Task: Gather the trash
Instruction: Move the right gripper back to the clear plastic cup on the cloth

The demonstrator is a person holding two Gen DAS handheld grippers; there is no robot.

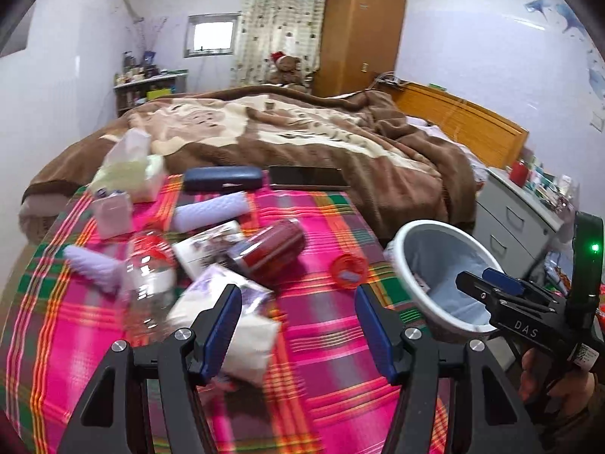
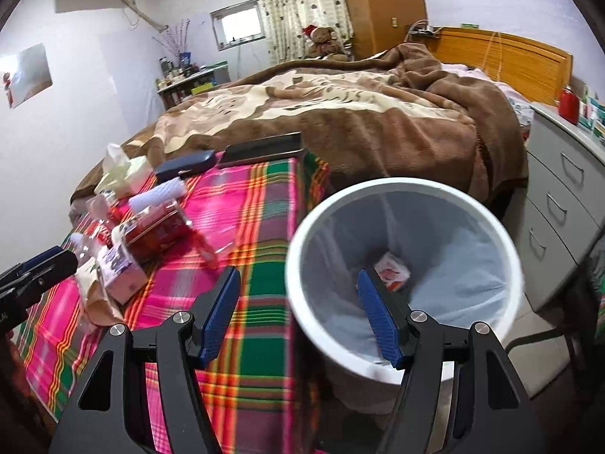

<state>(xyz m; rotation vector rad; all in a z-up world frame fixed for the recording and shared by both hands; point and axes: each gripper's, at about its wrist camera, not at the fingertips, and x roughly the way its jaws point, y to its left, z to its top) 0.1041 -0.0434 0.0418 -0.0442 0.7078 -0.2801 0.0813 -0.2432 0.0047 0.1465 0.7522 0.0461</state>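
Note:
A plaid cloth [image 1: 321,340] on the bed holds scattered trash: a red can [image 1: 272,251] on its side, a clear plastic bottle [image 1: 151,280], a crumpled tissue pack [image 1: 234,325], a red lid [image 1: 349,270] and white foam rolls [image 1: 211,212]. My left gripper [image 1: 298,325] is open and empty just above the cloth, its left finger next to the tissue pack. A white bin [image 2: 404,265] with a grey liner stands beside the bed, a wrapper [image 2: 391,274] at its bottom. My right gripper [image 2: 298,314] is open and empty over the bin's near rim; it shows in the left wrist view [image 1: 491,287].
A blue glasses case [image 1: 223,178] and a dark phone [image 1: 306,178] lie at the cloth's far edge, a tissue box [image 1: 128,174] at the left. A brown blanket [image 1: 302,128] covers the bed. A grey drawer cabinet [image 2: 563,189] stands right of the bin.

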